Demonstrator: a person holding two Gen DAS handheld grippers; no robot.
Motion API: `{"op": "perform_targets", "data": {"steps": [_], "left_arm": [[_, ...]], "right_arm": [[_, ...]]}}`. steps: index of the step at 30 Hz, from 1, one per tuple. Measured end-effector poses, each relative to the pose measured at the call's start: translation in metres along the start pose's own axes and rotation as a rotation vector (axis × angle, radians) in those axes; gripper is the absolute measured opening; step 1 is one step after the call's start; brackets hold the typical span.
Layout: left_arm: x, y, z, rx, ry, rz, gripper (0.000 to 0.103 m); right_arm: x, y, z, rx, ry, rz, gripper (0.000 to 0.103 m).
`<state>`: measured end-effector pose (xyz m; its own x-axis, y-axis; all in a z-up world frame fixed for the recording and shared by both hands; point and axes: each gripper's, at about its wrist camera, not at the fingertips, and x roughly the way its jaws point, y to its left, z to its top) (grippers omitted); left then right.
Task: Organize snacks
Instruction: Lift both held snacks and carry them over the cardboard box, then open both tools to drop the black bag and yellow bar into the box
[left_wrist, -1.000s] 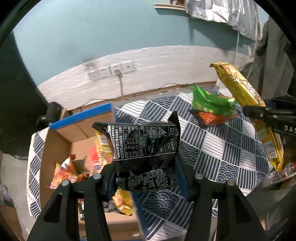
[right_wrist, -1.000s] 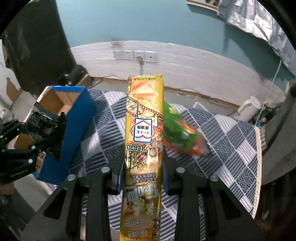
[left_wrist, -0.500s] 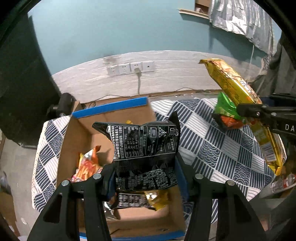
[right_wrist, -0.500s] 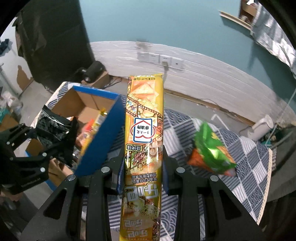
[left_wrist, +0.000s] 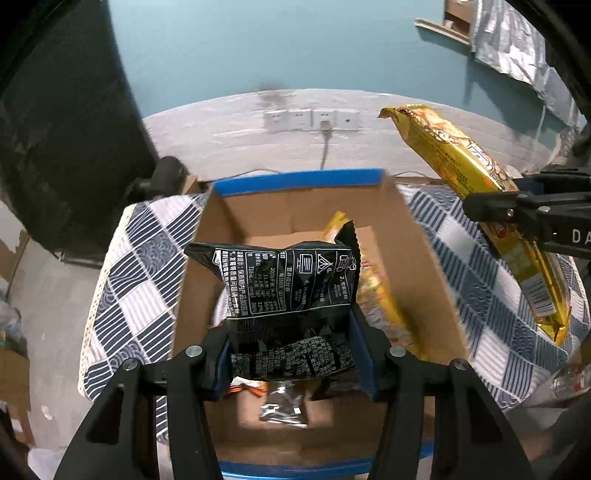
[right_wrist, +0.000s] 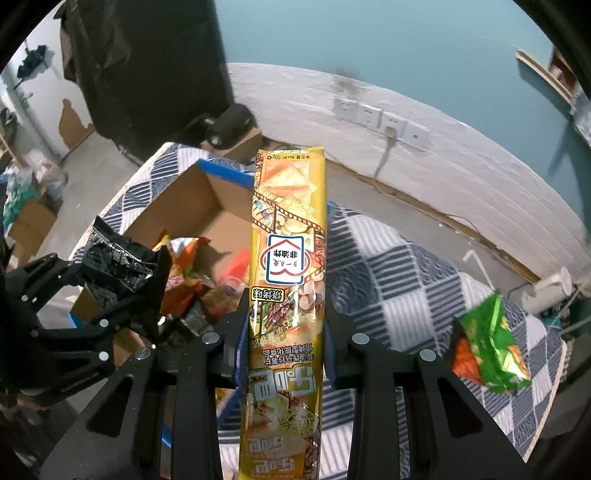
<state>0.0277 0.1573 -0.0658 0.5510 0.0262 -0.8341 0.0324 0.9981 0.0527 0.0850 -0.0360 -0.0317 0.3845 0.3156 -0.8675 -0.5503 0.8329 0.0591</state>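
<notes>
Left gripper (left_wrist: 291, 354) angled steeply down at lower centre of its view, jaws clamped on one black snack packet (left_wrist: 291, 291) held over the open cardboard box (left_wrist: 417, 254). Right gripper (right_wrist: 286, 347) likewise pitched down, jaws closed on one long yellow snack packet (right_wrist: 288, 258) standing upright mid-frame, right of the box. Inside the box, several loose packets, too jumbled to count. One green snack bag (right_wrist: 491, 343) lying alone at right on the bench, under a blue-and-white checked cloth (right_wrist: 391, 273). Behind, white wall sockets (left_wrist: 314, 120) below teal wall.
</notes>
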Motion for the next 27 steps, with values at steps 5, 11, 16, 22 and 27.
{"op": "perform_targets", "data": {"steps": [5,11,16,22,27], "left_arm": [[0.006,0.021,-0.004,-0.019,0.013,0.024,0.055],[0.012,0.037,-0.003,-0.023,0.022,0.043,0.055],[0.022,0.044,-0.006,-0.031,0.052,0.061,0.057],[0.023,0.046,-0.003,-0.043,0.05,0.082,0.068],[0.019,0.043,-0.002,-0.039,0.038,0.082,0.076]], "right_arm": [[0.019,0.019,0.011,-0.026,0.029,0.019,0.03],[0.041,0.038,0.015,-0.044,0.07,0.042,0.03],[0.051,0.045,0.012,-0.052,0.085,0.07,0.031],[0.047,0.044,0.013,-0.051,0.079,0.065,0.039],[0.038,0.035,0.011,-0.036,0.062,0.059,0.045]]}}
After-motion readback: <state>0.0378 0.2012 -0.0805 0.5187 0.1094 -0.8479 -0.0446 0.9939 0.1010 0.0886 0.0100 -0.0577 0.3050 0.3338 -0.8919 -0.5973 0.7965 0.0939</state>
